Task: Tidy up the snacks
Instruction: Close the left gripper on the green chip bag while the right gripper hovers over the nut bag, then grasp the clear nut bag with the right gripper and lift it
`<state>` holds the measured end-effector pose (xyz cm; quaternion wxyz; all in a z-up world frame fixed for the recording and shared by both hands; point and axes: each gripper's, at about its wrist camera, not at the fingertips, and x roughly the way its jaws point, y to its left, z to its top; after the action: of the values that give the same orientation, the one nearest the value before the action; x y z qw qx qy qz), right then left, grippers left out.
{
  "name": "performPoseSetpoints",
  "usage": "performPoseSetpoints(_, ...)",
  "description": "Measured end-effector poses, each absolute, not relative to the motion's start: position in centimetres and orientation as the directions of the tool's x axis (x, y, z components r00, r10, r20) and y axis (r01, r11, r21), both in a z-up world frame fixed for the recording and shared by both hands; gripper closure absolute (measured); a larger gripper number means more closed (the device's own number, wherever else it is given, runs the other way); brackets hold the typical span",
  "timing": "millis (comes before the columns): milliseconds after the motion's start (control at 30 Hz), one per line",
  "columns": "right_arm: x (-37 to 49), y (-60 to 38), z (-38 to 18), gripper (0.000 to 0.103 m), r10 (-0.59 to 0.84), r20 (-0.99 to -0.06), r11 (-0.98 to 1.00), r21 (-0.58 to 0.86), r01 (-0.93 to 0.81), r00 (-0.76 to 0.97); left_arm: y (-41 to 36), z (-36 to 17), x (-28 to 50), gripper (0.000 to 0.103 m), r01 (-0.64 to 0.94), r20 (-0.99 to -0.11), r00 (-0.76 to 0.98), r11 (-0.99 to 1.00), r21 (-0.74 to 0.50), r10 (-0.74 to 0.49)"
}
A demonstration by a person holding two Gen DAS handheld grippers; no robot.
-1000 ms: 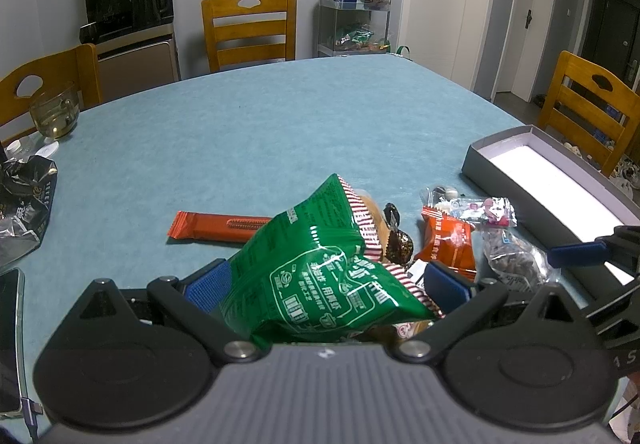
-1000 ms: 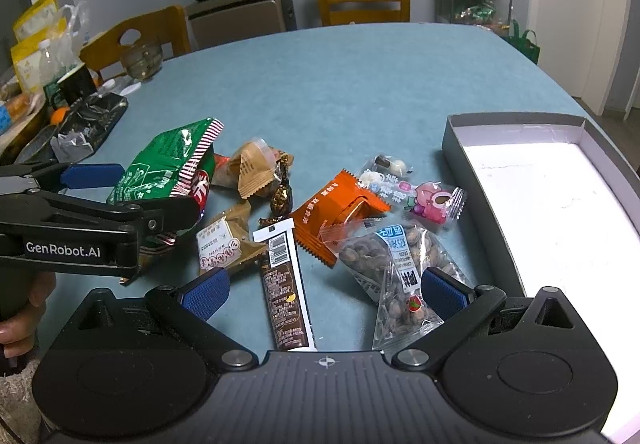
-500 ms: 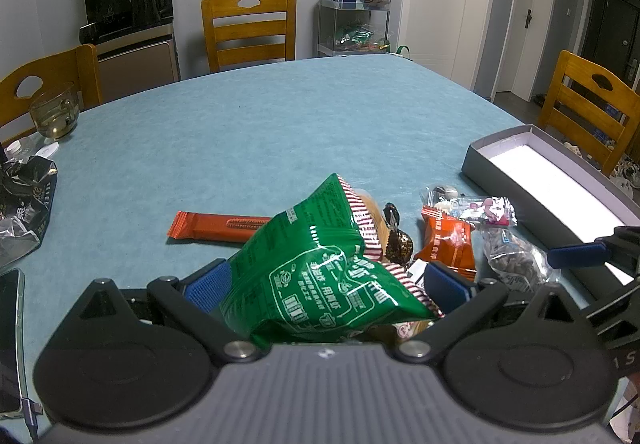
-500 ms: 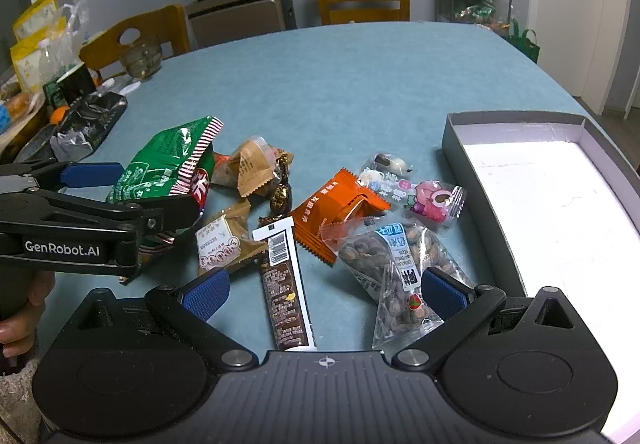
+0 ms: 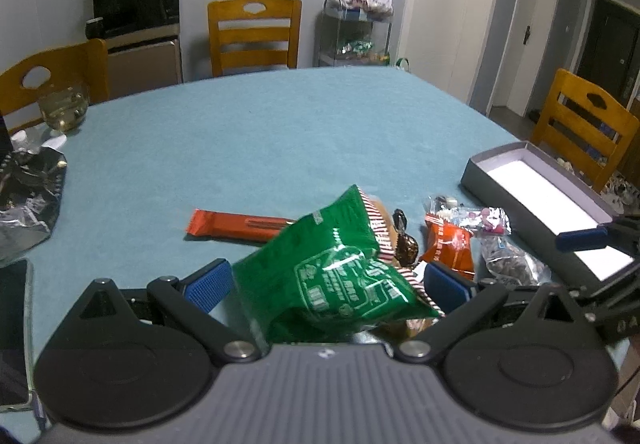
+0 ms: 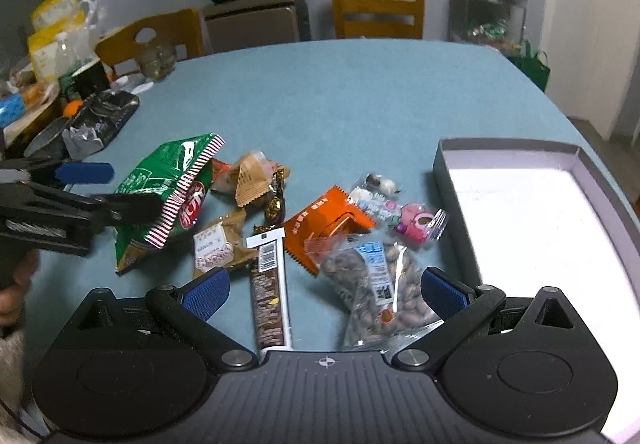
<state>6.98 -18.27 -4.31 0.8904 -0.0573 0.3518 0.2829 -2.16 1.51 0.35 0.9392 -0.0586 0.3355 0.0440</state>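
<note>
My left gripper [image 5: 326, 284] is open, its blue pads on either side of a green snack bag [image 5: 340, 276] that rests tilted on the blue table. In the right wrist view the same bag [image 6: 168, 183] leans against a left finger, its lower end on the cloth. My right gripper [image 6: 324, 288] is open over a clear bag of nuts [image 6: 376, 284] and a brown bar [image 6: 270, 300], touching neither. An orange packet [image 6: 324, 219], a pink candy packet [image 6: 412, 219] and small wrapped sweets lie just beyond. An open grey box [image 6: 508, 143] with a white floor sits at the right.
A red-orange bar [image 5: 240, 224] lies behind the green bag. At the left are a black foil bag [image 5: 28, 195], a phone [image 5: 12, 324] and a glass bowl [image 5: 64, 107]. Wooden chairs [image 5: 254, 31] ring the table.
The green bag has tipped slightly between the left fingers. My right gripper has edged forward, so the nut bag and brown bar sit closer to its fingers.
</note>
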Motion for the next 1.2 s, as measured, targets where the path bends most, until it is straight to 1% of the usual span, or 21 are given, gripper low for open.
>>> performPoseSetpoints(100, 7.2, -18.4, -4.8, 0.0, 0.45, -0.67, 0.827, 0.061, -0.56, 0.591, 1.8, 0.4, -3.0, 0.0, -0.133, -0.62, 0.781, 0.99, -0.054, 0.071)
performPoseSetpoints(200, 7.6, -18.4, -5.3, 0.0, 0.455, -0.668, 0.813, 0.042, -0.581, 0.589, 2.1, 0.2, -3.1, 0.0, -0.127, -0.618, 0.784, 0.99, -0.058, 0.064)
performPoseSetpoints(400, 8.8, -18.0, -5.7, 0.0, 0.48, -0.665, 0.793, 0.05, -0.607, 0.572, 2.0, -0.4, -2.0, 0.0, -0.097, -0.613, 0.789, 0.993, -0.061, 0.04)
performPoseSetpoints(533, 9.6, -17.8, -6.1, 0.0, 0.483, -0.672, 0.792, 0.062, -0.607, 0.562, 1.8, -0.7, -1.1, 0.0, -0.066, -0.619, 0.785, 0.994, -0.092, -0.005)
performPoseSetpoints(667, 10.0, -17.4, -6.8, 0.001, 0.476, -0.681, 0.795, 0.063, -0.603, 0.557, 1.2, -1.7, 0.2, 0.0, -0.067, -0.641, 0.768, 0.994, -0.091, -0.007)
performPoseSetpoints(700, 10.1, -17.3, -7.0, 0.003, 0.474, -0.685, 0.795, 0.063, -0.604, 0.553, 1.2, -1.9, 0.4, 0.0, -0.066, -0.642, 0.767, 0.993, -0.095, -0.01)
performPoseSetpoints(800, 10.1, -17.1, -7.3, 0.004, 0.47, -0.691, 0.791, 0.053, -0.61, 0.549, 1.0, -2.7, 0.6, 0.0, -0.082, -0.64, 0.768, 0.994, -0.073, 0.017)
performPoseSetpoints(867, 10.0, -17.1, -7.4, 0.004, 0.472, -0.684, 0.789, 0.048, -0.612, 0.556, 1.2, -3.0, 0.5, 0.0, -0.084, -0.634, 0.774, 0.993, -0.089, 0.009)
performPoseSetpoints(967, 10.0, -17.2, -7.4, 0.007, 0.48, -0.674, 0.79, 0.052, -0.611, 0.562, 1.3, -3.3, 0.4, 0.0, -0.084, -0.624, 0.781, 0.992, -0.097, 0.006)
performPoseSetpoints(1033, 9.9, -17.4, -7.4, 0.016, 0.483, -0.663, 0.789, 0.046, -0.613, 0.572, 1.3, -3.6, 0.4, 0.0, -0.078, -0.617, 0.787, 0.992, -0.095, 0.003)
performPoseSetpoints(1067, 9.8, -17.5, -7.3, 0.018, 0.488, -0.66, 0.785, 0.045, -0.618, 0.571, 1.3, -3.7, 0.4, 0.0, -0.073, -0.613, 0.79, 0.993, -0.097, -0.002)
performPoseSetpoints(1133, 9.8, -17.7, -7.2, 0.026, 0.497, -0.659, 0.778, 0.049, -0.626, 0.565, 1.3, -3.9, 0.5, 0.0, -0.068, -0.606, 0.796, 0.993, -0.098, -0.005)
performPoseSetpoints(1200, 9.8, -17.9, -7.1, 0.03, 0.492, -0.658, 0.778, 0.039, -0.626, 0.57, 1.5, -4.2, 0.4, 0.0, -0.062, -0.596, 0.803, 0.992, -0.106, -0.014)
